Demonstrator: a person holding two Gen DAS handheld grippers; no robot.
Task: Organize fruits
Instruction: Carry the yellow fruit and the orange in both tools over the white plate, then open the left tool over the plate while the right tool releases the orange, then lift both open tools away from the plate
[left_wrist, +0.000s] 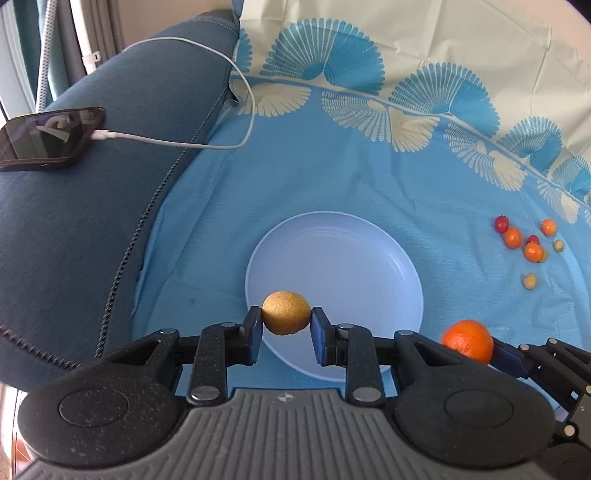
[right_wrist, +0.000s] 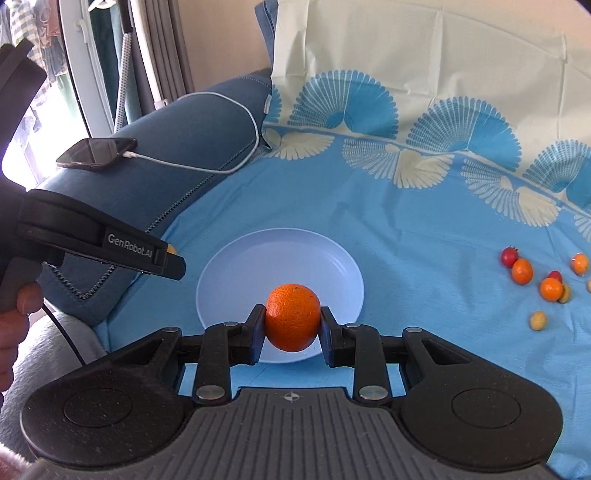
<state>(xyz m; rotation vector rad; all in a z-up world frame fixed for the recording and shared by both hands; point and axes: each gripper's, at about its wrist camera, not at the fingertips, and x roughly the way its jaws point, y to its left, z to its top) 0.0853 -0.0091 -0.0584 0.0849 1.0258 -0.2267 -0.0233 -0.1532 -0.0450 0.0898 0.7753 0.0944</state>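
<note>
Left gripper (left_wrist: 286, 317) pinched tight on tan fruit (left_wrist: 286, 313) and right gripper (right_wrist: 293, 321) clamped on orange (right_wrist: 293, 317), both over plate (right_wrist: 236, 266) at frame ctr; risk, I'd say: simultaneous release makes them collide & roll off onto cloth (right_wrist: 424, 240).

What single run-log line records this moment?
left gripper: shut on tan fruit | right gripper: shut on orange | both above plate | plate: empty | loose fruits: on cloth

Blue cloth (right_wrist: 424, 236) — pale plate (right_wrist: 229, 273); loose small fruits (right_wrist: 521, 271) well right.
</note>
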